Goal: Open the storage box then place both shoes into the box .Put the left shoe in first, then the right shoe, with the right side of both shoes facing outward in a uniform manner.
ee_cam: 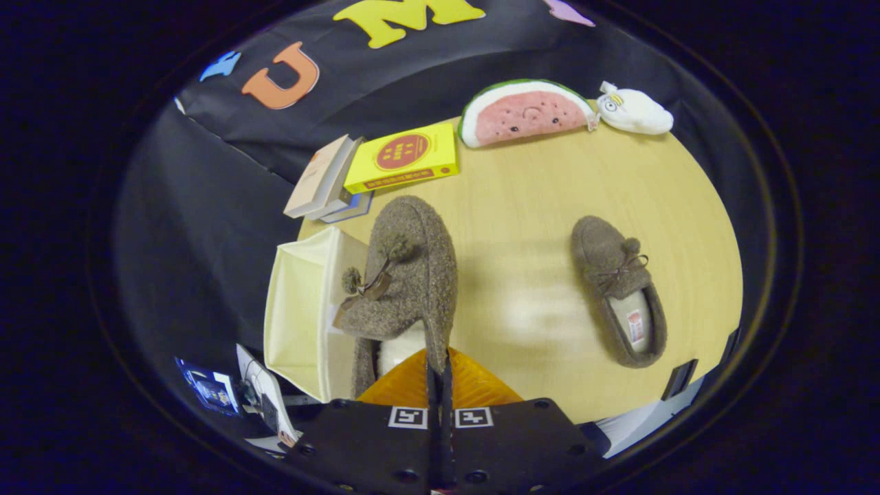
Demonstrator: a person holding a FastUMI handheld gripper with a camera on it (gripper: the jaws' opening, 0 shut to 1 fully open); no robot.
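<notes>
A fuzzy slipper (pixel 412 275) is held clamped in the closed claw (pixel 438 375) beside the open box (pixel 302 309). The other slipper (pixel 617 289) is seen on the tabletop (pixel 522 206).

The gripper (pixel 438 368) pinches the side wall of a fuzzy brown shoe (pixel 405 275), and its fingers cover the shoe's heel end. That lifted shoe in turn blocks the near right corner and much of the inside of the cream storage box (pixel 302 309), so what lies in the box cannot be told. The yellow book (pixel 402 158) overlaps the grey books (pixel 323 179) beside it. Print on the second shoe's (pixel 619 295) insole label is too small to tell.
</notes>
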